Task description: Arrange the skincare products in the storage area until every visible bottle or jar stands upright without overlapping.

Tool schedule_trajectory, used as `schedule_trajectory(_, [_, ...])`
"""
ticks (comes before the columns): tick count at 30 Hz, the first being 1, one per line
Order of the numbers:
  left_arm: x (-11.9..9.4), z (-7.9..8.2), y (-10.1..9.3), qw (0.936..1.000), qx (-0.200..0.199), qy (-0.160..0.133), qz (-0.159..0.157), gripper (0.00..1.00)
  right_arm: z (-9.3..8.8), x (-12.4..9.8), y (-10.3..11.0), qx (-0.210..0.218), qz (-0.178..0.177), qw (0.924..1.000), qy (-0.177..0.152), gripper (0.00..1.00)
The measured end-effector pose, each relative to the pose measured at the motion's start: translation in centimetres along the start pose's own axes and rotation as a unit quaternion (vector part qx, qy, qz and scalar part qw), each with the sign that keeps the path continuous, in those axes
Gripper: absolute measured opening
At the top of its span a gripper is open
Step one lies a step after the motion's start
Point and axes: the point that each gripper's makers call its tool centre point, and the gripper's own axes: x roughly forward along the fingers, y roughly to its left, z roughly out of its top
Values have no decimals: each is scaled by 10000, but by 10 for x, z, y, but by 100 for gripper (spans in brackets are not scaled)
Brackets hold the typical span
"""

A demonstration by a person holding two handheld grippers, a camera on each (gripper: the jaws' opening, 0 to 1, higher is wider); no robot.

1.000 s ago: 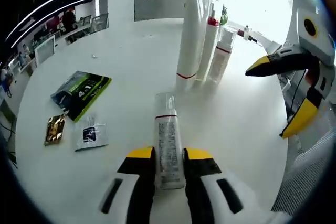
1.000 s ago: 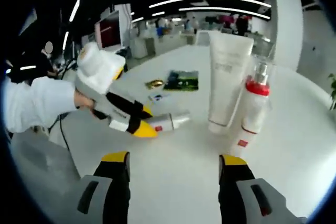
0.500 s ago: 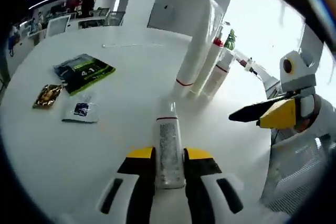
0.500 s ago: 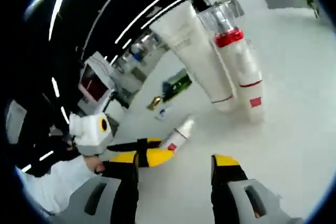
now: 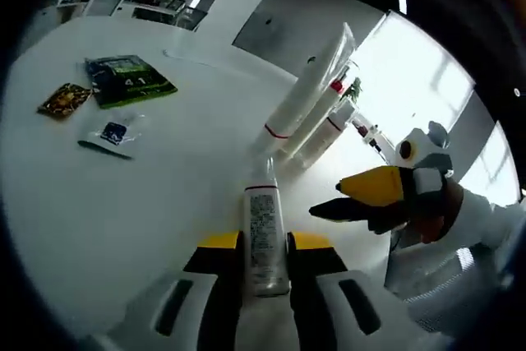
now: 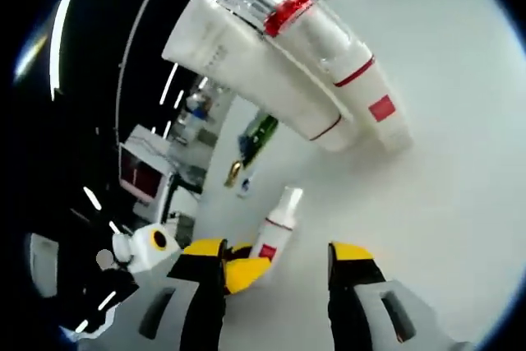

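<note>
Left gripper [image 5: 265, 242] pinching a small tube [image 5: 263, 228] above the table [image 5: 123, 195]; right gripper [image 6: 275, 252] spread, holding nothing.

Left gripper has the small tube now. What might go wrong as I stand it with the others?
The small tube is clamped low in the left gripper, its capped end sticking far out; it may pivot or slip when tilted upright. The tall white tube and the two bottles stand tightly together, so a nudge might topple them. The right gripper hovers close by and might collide.
</note>
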Motion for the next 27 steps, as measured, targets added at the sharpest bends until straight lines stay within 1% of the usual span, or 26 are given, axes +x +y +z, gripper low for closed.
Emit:
schedule_trajectory(1, [2, -2, -4, 10000, 16, 37, -78, 18, 0, 0, 1, -57, 39, 10000, -11, 49])
schedule_trajectory(3, [6, -4, -10, 9998, 73, 70, -185, 18, -2, 0, 0, -87, -7, 10000, 17, 49])
schedule_trajectory(7, [10, -10, -21, 9989, 58, 147, -431, 18, -1, -1, -3, 150, -40, 9998, -85, 48])
schedule_trajectory(9, [11, -11, -24, 9985, -28, 105, -529, 18, 2, -2, -7, 194, -104, 9997, -138, 47])
schedule_trajectory(11, [12, -12, -27, 9979, -160, 43, -629, 18, 4, -2, -9, 186, -138, 9996, -181, 48])
schedule_trajectory(13, [12, -13, -30, 9978, -102, 58, -652, 18, 6, -3, -11, 156, -166, 9995, -203, 47])
schedule_trajectory(14, [12, -14, -32, 9976, -20, 78, -695, 18, 7, -3, -12, 124, -205, 9995, -219, 46])
schedule_trajectory(15, [13, -16, -34, 9971, -22, 109, -757, 18, 7, -3, -13, 124, -215, 9994, -220, 45])
schedule_trajectory(17, [14, -21, -43, 9955, 35, 156, -937, 18, 7, -4, -15, 125, -268, 9993, -218, 42])
schedule_trajectory(19, [15, -19, -43, 9957, -16, 100, -917, 18, 8, -6, -20, 174, -367, 9989, -246, 39])
schedule_trajectory(22, [14, -19, -43, 9954, 27, 68, -954, 18, 10, -7, -25, 508, -380, 9973, -367, 33])
schedule_trajectory(23, [13, -19, -45, 9948, 182, 42, -1002, 18, 10, -7, -27, 592, -381, 9968, -391, 32])
schedule_trajectory(24, [13, -18, -47, 9935, 483, -49, -1032, 18, 10, -8, -28, 639, -386, 9964, -397, 30])
schedule_trajectory(26, [13, -19, -48, 9934, 479, -62, -1044, 18, 9, -9, -33, 722, -447, 9955, -410, 25])
schedule_trajectory(27, [13, -18, -48, 9931, 562, -90, -1030, 18, 10, -10, -37, 774, -479, 9949, -426, 23])
